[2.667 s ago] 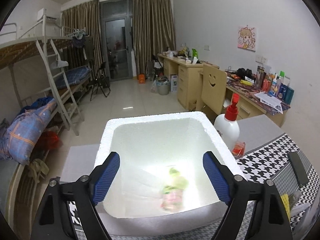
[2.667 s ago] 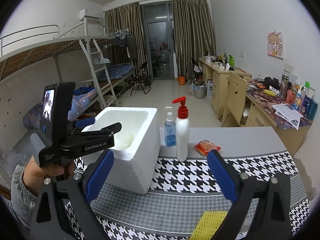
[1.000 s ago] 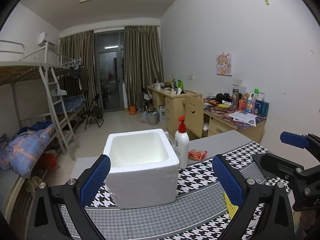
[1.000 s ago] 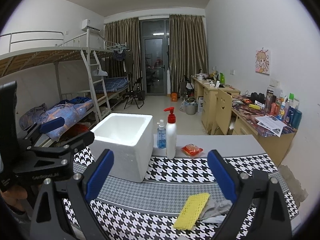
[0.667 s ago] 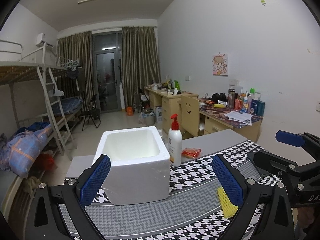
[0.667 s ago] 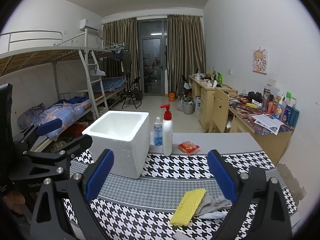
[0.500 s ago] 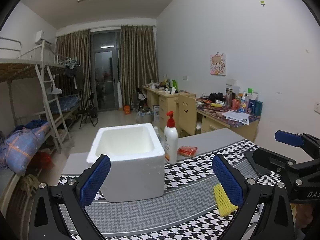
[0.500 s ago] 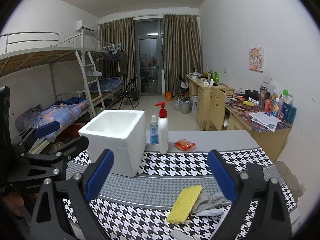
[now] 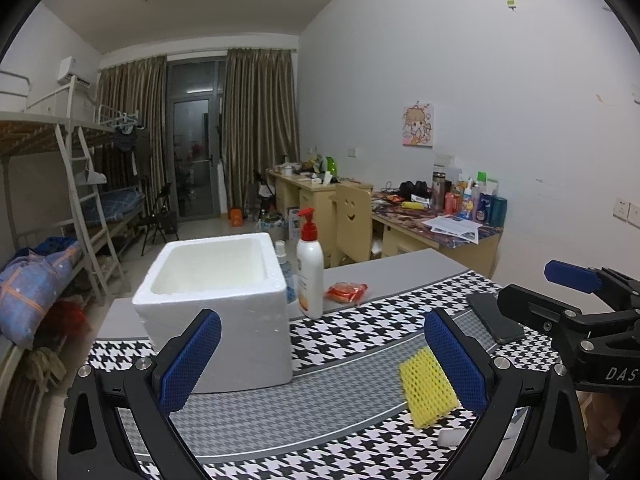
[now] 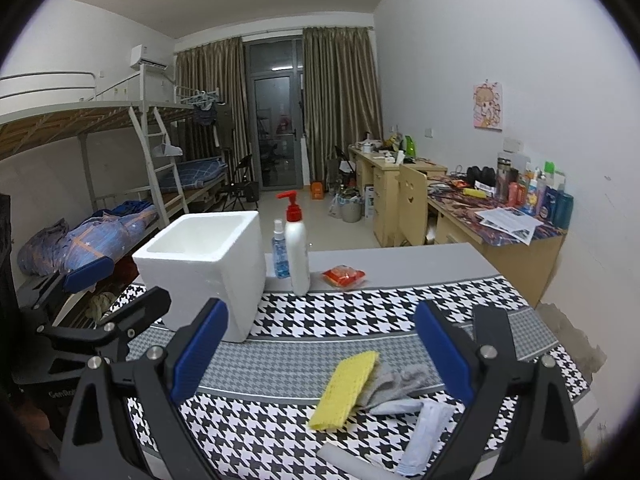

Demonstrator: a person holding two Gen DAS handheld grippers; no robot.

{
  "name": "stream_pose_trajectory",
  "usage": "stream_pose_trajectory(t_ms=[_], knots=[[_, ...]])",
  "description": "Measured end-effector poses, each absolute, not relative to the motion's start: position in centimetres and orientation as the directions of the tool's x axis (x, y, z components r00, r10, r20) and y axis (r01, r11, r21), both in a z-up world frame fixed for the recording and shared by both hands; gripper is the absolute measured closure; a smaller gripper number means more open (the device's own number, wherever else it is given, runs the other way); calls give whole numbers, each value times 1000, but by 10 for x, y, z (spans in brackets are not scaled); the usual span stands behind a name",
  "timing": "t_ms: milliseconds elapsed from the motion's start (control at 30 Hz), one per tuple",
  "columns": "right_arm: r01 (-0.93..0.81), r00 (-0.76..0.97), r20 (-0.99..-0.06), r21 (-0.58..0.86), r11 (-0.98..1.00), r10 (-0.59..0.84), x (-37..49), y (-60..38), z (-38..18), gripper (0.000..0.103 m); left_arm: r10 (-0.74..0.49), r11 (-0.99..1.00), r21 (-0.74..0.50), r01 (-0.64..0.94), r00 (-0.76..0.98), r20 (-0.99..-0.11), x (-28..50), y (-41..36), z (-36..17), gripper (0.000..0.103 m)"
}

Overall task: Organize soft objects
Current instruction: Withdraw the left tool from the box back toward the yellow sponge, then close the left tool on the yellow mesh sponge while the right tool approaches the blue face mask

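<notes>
A white foam box (image 9: 216, 280) (image 10: 204, 264) stands open on the houndstooth table. A yellow mesh sponge (image 10: 346, 388) (image 9: 426, 388) lies near the front, with a grey cloth (image 10: 394, 382) and a pale blue folded cloth (image 10: 426, 428) beside it. My left gripper (image 9: 320, 360) is open and empty, held back from the box. My right gripper (image 10: 320, 356) is open and empty, above and just short of the sponge. Each gripper shows at the edge of the other's view.
A white pump bottle with a red top (image 10: 298, 248), a small blue spray bottle (image 10: 280, 252) and an orange packet (image 10: 344, 276) stand behind the box. A dark phone (image 9: 494, 318) lies at the right. Bunk beds stand left, cluttered desks right.
Both grippers have pulled back and away from the foam box, so the table's front with the sponge and cloths has come into view. Both stay open.
</notes>
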State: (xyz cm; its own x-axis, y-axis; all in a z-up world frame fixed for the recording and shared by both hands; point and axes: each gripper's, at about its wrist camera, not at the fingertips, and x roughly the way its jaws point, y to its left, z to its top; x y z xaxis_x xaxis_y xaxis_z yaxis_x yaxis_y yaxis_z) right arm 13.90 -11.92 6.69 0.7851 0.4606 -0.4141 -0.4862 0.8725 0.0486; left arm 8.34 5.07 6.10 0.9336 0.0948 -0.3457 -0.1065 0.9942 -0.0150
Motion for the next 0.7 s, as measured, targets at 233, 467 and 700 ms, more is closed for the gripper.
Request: stream_pose_trajectory(t_ms=[233,467,700], knots=[[-441,809,-409,55,896,423,138,-140,57,6,61,996,-34,-78,934,-351,86,38,51,1],[-404,825,-410,52,913,389,137,-154,48,6,50,998,-18,-60,934,-354,89,27,41,1],[-368,834,-423,52,928,354,140,-169,33,6,4,999,-40,-20,928,-373,95,13,28,1]])
